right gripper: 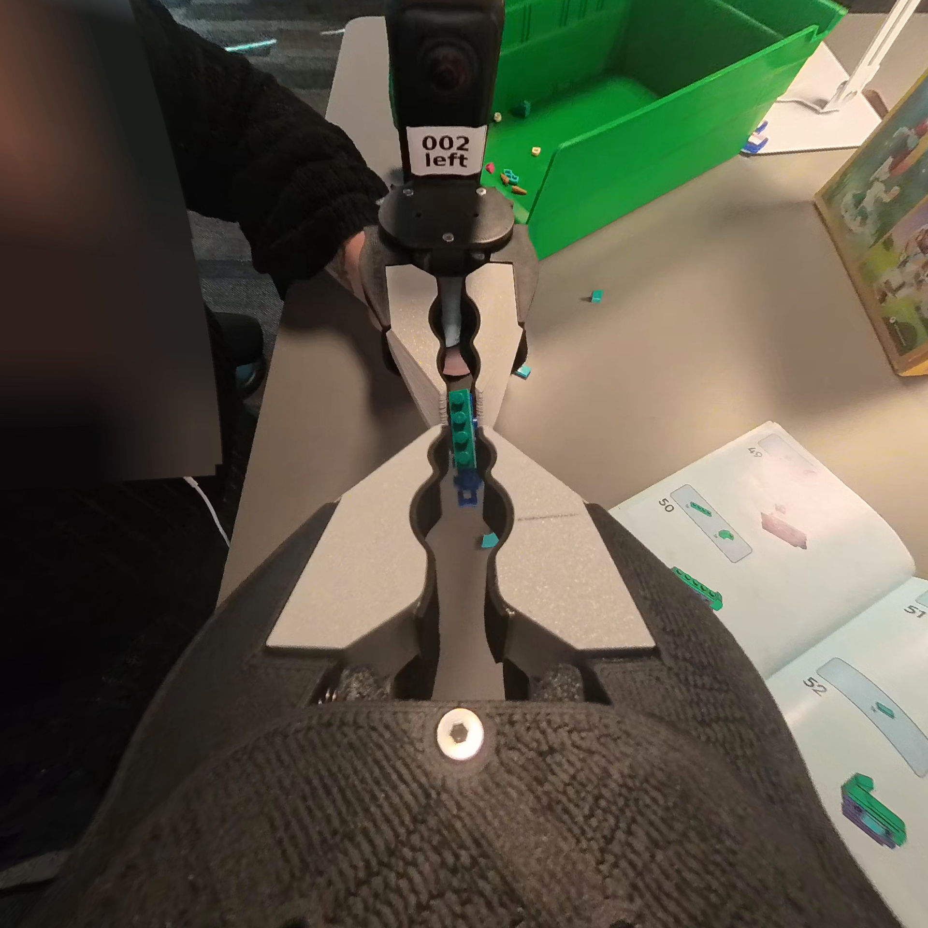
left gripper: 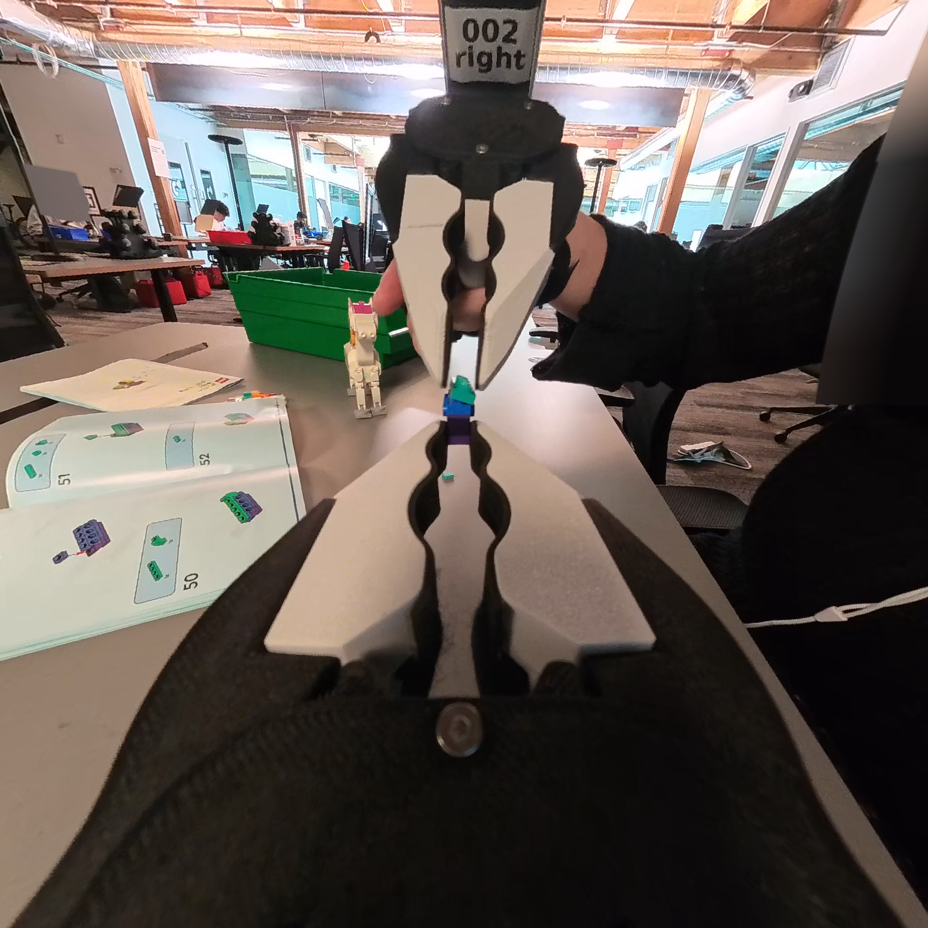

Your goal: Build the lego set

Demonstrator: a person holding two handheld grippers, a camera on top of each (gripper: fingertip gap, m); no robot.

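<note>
My left gripper (left gripper: 458,426) is shut on a small purple-and-blue brick stack (left gripper: 458,424) and holds it above the grey table (left gripper: 542,442). My right gripper (left gripper: 462,386) comes down from above, fingertips nearly meeting the left's. It is shut on a teal studded plate (right gripper: 461,432), which sits tilted on top of the blue brick (left gripper: 458,408). In the right wrist view the teal plate lies between my right gripper's (right gripper: 463,431) tips and the left gripper's (right gripper: 459,409) tips, with blue parts (right gripper: 469,487) just below it.
A white lego animal (left gripper: 362,361) stands by a green bin (left gripper: 311,306), also in the right wrist view (right gripper: 627,125). An open instruction booklet (left gripper: 150,502) lies at the left. Loose teal pieces (right gripper: 596,296) lie on the table. The set's box (right gripper: 884,226) stands at the right. The grippers are tip to tip, or close to it. The white lego animal (left gripper: 362,361) is about equally far from each gripper, around 25 cm.
</note>
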